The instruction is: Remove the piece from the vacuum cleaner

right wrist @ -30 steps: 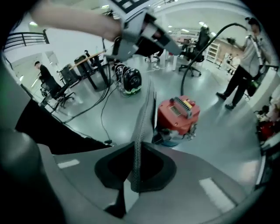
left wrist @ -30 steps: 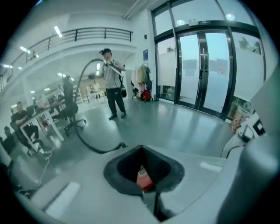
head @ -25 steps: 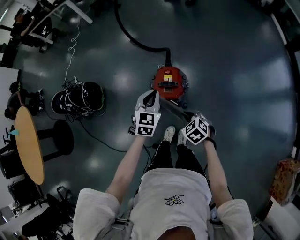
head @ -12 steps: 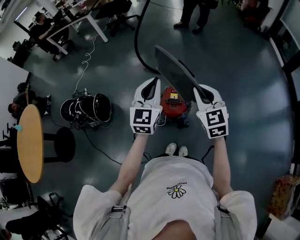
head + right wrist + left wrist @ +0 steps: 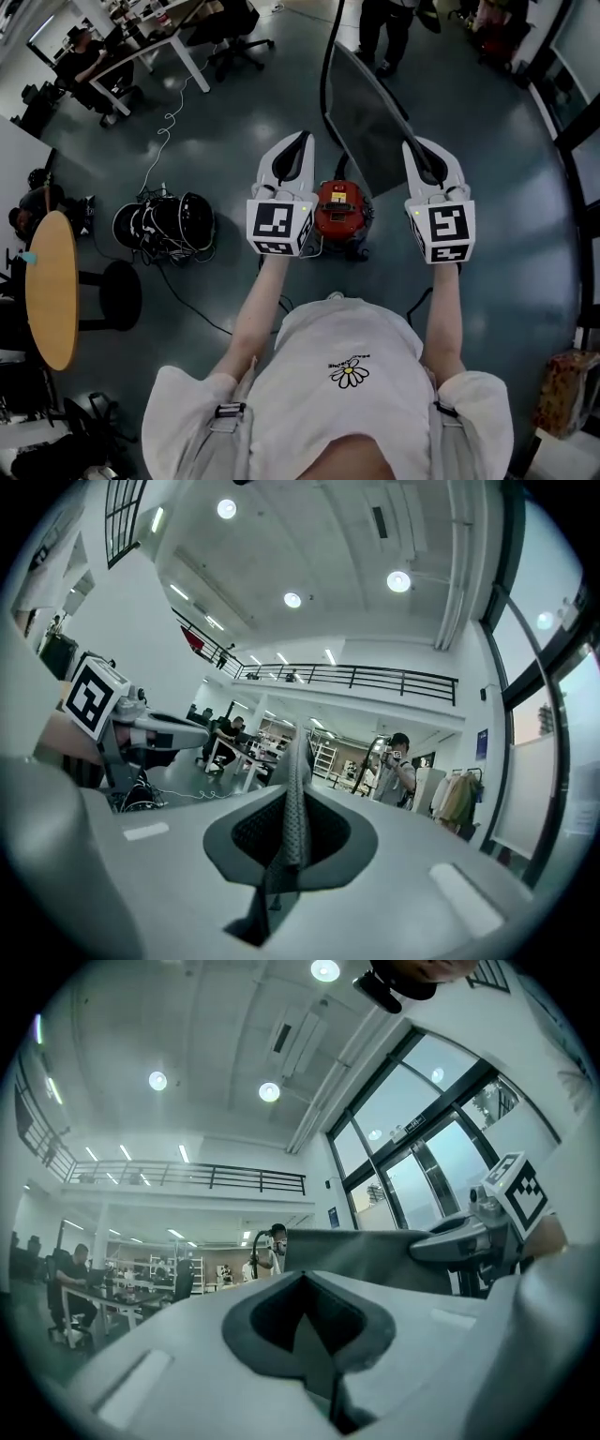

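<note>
**Head view.** The left gripper [image 5: 302, 141] and right gripper [image 5: 422, 148] were held up side by side. The piece [image 5: 370, 112] – a flat grey sheet – spanned the gap between their tips. The red vacuum cleaner [image 5: 342, 208] stood on the floor well below the jaws, apart from the piece.

**Left gripper view.** The left gripper [image 5: 305, 1283] had its jaws drawn together. A pale sliver lay in the notch between them, apparently a corner of the piece [image 5: 375, 1255], which ran out ahead of the jaws and across towards the other gripper.

**Right gripper view.** The right gripper [image 5: 292, 827] was clenched on the meshed edge of the piece [image 5: 295, 789], which stood edge-on between the pads and carried on beyond the tips.

**Hazards.** Both holds looked to be narrow edge pinches, the left the less certain. A slackened jaw could let that side swing down – or the whole sheet drop. Drawing the grippers apart could strain the mesh.
</note>
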Tool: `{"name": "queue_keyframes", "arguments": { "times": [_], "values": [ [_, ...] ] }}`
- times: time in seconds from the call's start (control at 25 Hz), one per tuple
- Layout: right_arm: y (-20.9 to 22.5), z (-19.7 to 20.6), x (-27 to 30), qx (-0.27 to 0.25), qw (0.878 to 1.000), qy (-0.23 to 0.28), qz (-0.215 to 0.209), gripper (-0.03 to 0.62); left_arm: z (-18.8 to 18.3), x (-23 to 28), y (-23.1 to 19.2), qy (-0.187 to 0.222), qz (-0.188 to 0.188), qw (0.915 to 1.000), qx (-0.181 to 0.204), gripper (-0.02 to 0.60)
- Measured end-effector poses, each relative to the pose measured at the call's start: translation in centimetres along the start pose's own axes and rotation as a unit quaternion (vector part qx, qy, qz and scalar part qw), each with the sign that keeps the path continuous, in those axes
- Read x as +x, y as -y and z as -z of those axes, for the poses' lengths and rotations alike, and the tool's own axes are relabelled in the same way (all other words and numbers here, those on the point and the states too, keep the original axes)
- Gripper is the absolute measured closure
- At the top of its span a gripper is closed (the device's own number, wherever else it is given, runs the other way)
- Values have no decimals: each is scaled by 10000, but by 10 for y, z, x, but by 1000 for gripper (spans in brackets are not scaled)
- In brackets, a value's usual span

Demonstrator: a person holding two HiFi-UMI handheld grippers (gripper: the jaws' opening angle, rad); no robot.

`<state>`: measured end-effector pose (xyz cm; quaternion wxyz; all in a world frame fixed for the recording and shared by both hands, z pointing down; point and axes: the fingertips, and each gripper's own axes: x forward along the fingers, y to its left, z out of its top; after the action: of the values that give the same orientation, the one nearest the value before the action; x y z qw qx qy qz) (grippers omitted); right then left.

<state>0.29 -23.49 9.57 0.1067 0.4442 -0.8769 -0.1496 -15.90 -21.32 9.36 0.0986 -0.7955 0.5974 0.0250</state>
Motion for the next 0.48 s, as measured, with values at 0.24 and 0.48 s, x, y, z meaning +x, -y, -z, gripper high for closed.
{"name": "queue_keyframes", "arguments": {
  "times": [0.24,0.48],
  "values": [
    [-1,2,1,-214,9997,-68,16,557,2,7,4,-27,85,9999,56,581],
    [-5,0,1,-215,9998,-55,-5,557,2,9,3,-35,151,9999,32,581]
  ]
}}
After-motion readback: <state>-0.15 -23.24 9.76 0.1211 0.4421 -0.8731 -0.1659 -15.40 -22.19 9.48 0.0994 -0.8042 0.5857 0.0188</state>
